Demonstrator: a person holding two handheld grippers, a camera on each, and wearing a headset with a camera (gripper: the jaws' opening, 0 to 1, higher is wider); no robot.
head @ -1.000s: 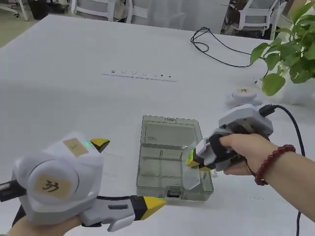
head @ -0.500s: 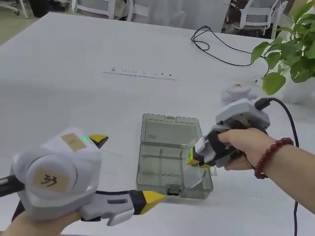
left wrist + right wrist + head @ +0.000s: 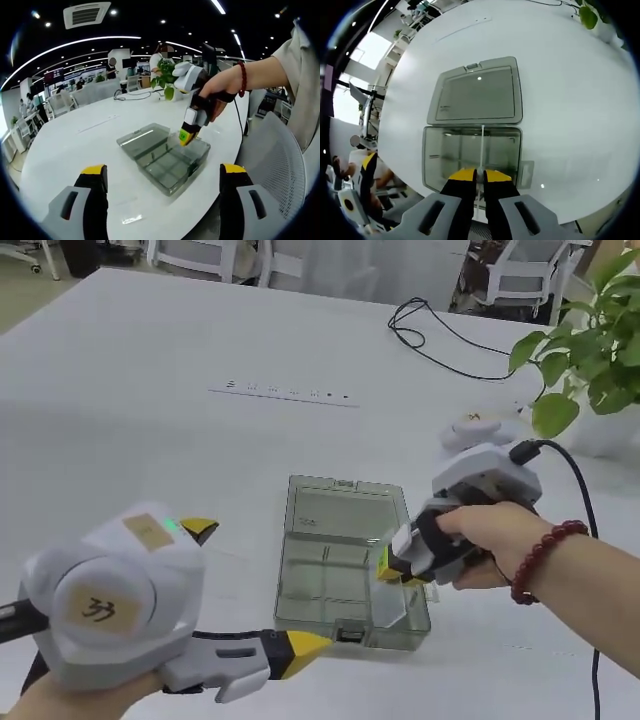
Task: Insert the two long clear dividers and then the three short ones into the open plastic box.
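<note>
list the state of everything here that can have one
plastic box: open, lid laid back flat
left gripper: jaws open, empty
right gripper: jaws shut on the clear divider
clear divider: held on edge, reaching down into the box

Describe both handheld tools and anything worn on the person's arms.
The left tool has a rounded light-grey housing with a tan round sticker handwritten 33, a green light, and dark jaws tipped yellow. The right tool has a light-grey top, black body, yellow tips and a black cable. A dark red bead bracelet circles the right wrist; the sleeve is pale beige.
</note>
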